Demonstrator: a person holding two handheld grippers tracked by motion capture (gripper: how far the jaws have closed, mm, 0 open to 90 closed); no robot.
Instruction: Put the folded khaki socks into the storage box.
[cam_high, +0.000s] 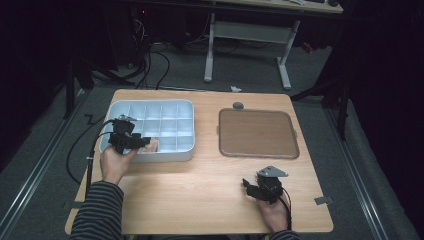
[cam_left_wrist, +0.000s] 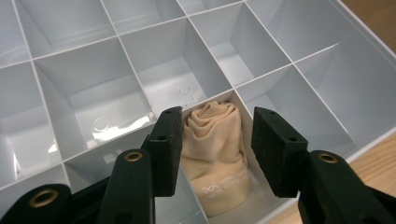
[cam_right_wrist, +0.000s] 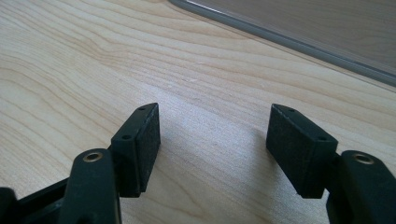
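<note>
**Left jaws parted over the rolled cloth in the divider box**

You held the left gripper (cam_left_wrist: 212, 147) over the near edge of the pale divider box (cam_high: 186, 106), its jaws spread apart with nothing clamped. Between them, in the left gripper view, lay a rolled beige cloth (cam_left_wrist: 215, 149) with small printed lettering near its lower end. It sat in a compartment of the row nearest you, filling that cell from wall to wall. In the high view the cloth (cam_high: 152, 145) showed just beside the gripper (cam_high: 131, 141), at the front of the box.

Whether you were setting the cloth down or about to lift it could not be told from these pictures. Either way, the cell was tight, and I judged the dividers to be the main hazard: a pad catching a partition would have tipped or dragged the box. The sound course was to keep the jaws aligned with the cell's long side and move straight up or down, not at a slant. The cloth looked soft and would likely have sprung open if gripped only at its tip.

Your right gripper (cam_high: 260, 188) rested low over the bare wooden table (cam_high: 200, 190), jaws wide and empty, near the brown tray (cam_high: 257, 150). It was well apart from the box and could have steadied it.
</note>
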